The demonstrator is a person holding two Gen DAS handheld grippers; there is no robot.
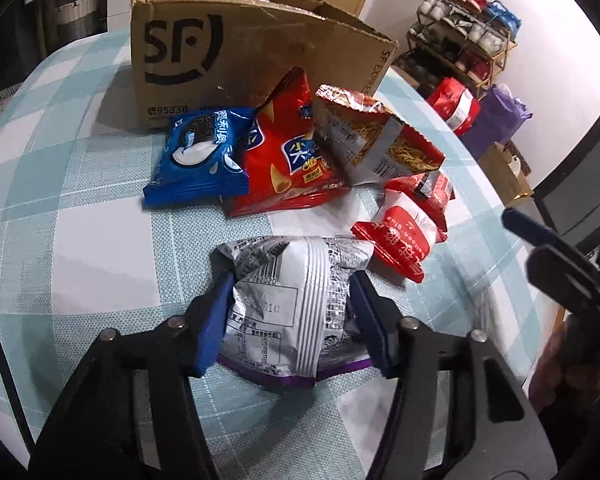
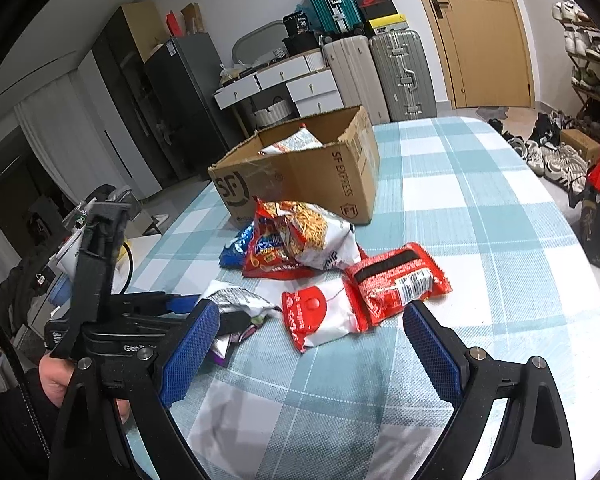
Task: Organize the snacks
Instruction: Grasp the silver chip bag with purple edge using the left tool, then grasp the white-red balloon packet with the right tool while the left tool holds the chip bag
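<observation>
My left gripper [image 1: 288,316] is shut on a silver snack bag with a purple edge [image 1: 288,300], which rests on the checked tablecloth [image 1: 80,240]. It also shows in the right wrist view [image 2: 236,300]. Beyond it lie a blue Oreo bag [image 1: 198,156], a red chips bag [image 1: 284,160], a noodle-snack bag [image 1: 372,140] and a red-and-white bag [image 1: 404,232]. An open SF cardboard box [image 1: 240,56] stands behind them with a packet inside [image 2: 296,142]. My right gripper [image 2: 310,344] is open and empty, just short of the red-and-white bag [image 2: 324,316] and a red packet [image 2: 400,284].
The table's right edge runs near a shoe rack [image 1: 460,40] and bags on the floor [image 1: 496,120]. Suitcases [image 2: 400,72] and drawers [image 2: 292,84] stand behind the table. Bare cloth [image 2: 480,200] lies to the right of the box.
</observation>
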